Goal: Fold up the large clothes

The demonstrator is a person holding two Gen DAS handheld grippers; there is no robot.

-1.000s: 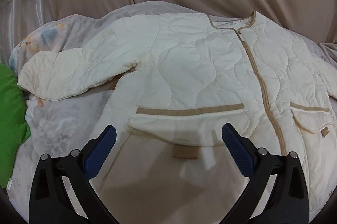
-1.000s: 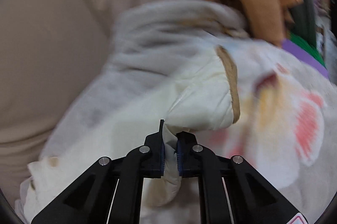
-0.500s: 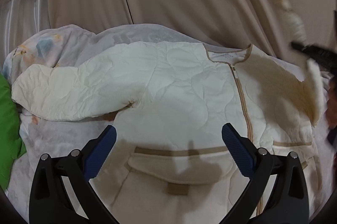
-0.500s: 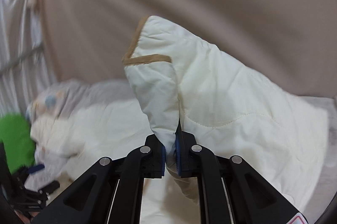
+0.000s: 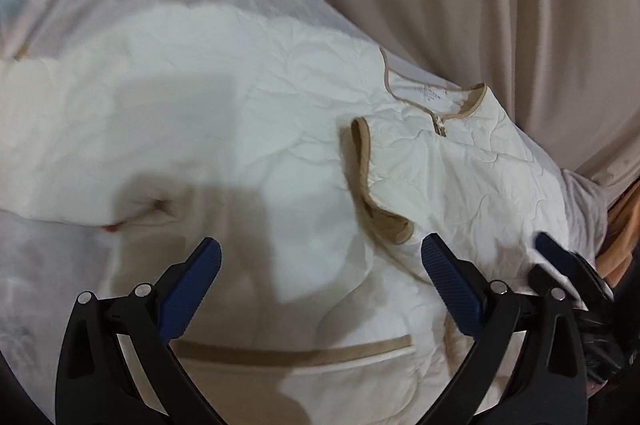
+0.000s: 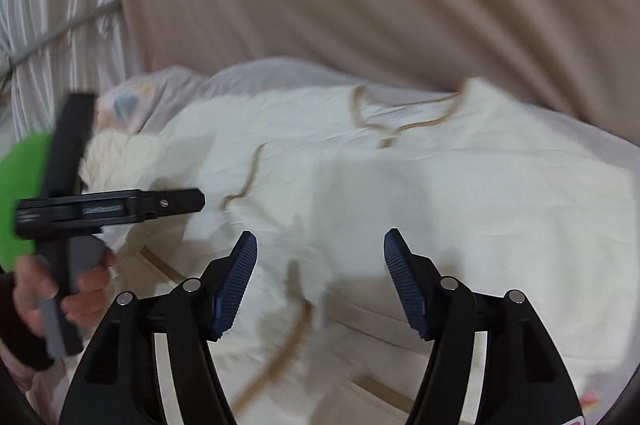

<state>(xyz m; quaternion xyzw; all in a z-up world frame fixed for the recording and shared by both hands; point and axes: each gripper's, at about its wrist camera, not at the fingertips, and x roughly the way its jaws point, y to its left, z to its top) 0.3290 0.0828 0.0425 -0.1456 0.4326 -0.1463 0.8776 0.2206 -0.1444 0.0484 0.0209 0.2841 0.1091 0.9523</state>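
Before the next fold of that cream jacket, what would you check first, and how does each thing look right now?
1. Right sleeve folded across the chest: ok, its tan cuff lies near the zip.
2. Right gripper has let go: ok, its jaws are opening with nothing between them.
3. Left gripper free for a new hold: ok, open and empty above the jacket.
4. Left sleeve folded in: not ok, it lies stretched out sideways.
5. Folded sleeve lies smooth: cannot tell, the picture is blurred.
6. Zip closed all the way down: cannot tell, partly covered.

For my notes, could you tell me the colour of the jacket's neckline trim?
Tan trim on the cream jacket, clearest in the left wrist view.
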